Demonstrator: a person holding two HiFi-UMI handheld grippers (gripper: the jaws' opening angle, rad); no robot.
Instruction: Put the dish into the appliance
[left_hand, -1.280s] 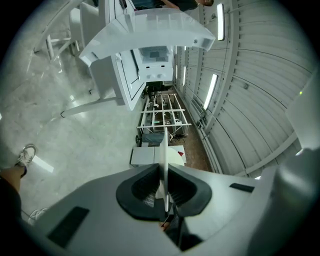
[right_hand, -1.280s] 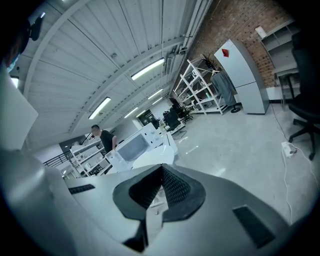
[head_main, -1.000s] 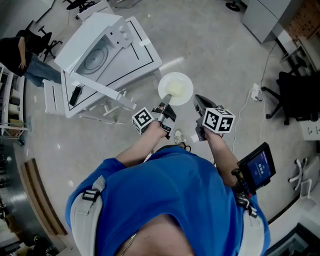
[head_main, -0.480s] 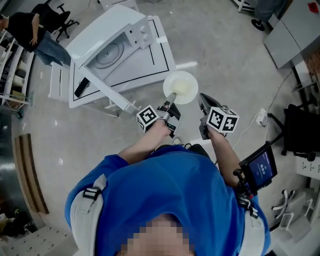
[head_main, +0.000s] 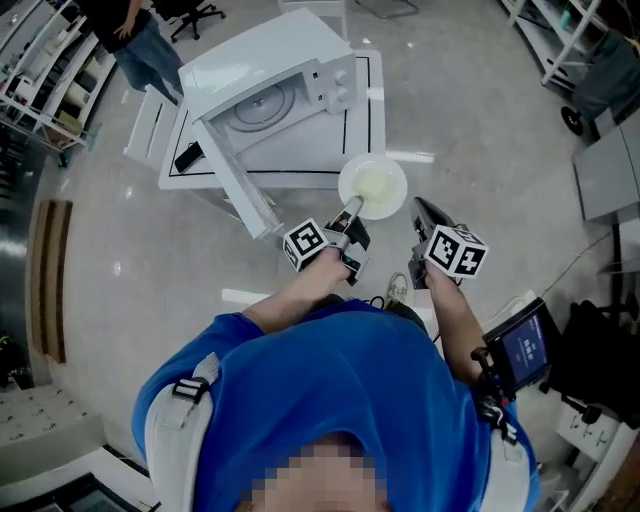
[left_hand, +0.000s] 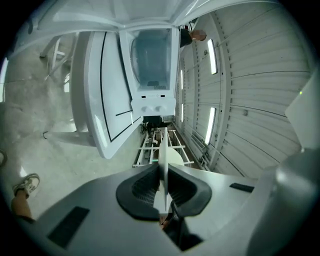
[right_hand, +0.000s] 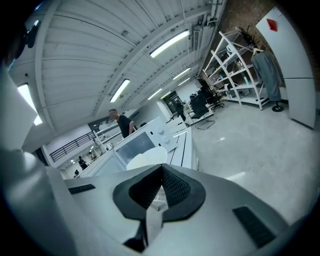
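A round white dish (head_main: 372, 186) is held level by its near rim in my left gripper (head_main: 351, 210), which is shut on it. In the left gripper view the dish (left_hand: 163, 155) shows edge-on between the pads. The white microwave (head_main: 275, 90) stands on a white table (head_main: 366, 120) just beyond the dish, its door (head_main: 238, 190) swung open and the turntable showing inside. The open cavity (left_hand: 151, 62) faces the left gripper. My right gripper (head_main: 421, 207) hangs to the right of the dish, shut with nothing in it (right_hand: 161, 169). The dish (right_hand: 145, 160) shows past its jaws.
A black object (head_main: 190, 156) lies on the table left of the microwave. A person in dark clothes (head_main: 130, 30) stands at the upper left beside shelving (head_main: 40, 80). A small screen (head_main: 524, 346) hangs at my right side. Carts and shelving (head_main: 590, 60) stand at the upper right.
The microwave and table have come nearer and more central in the head view. The dish in the left gripper now sits close to the table's front edge, with the right gripper alongside.
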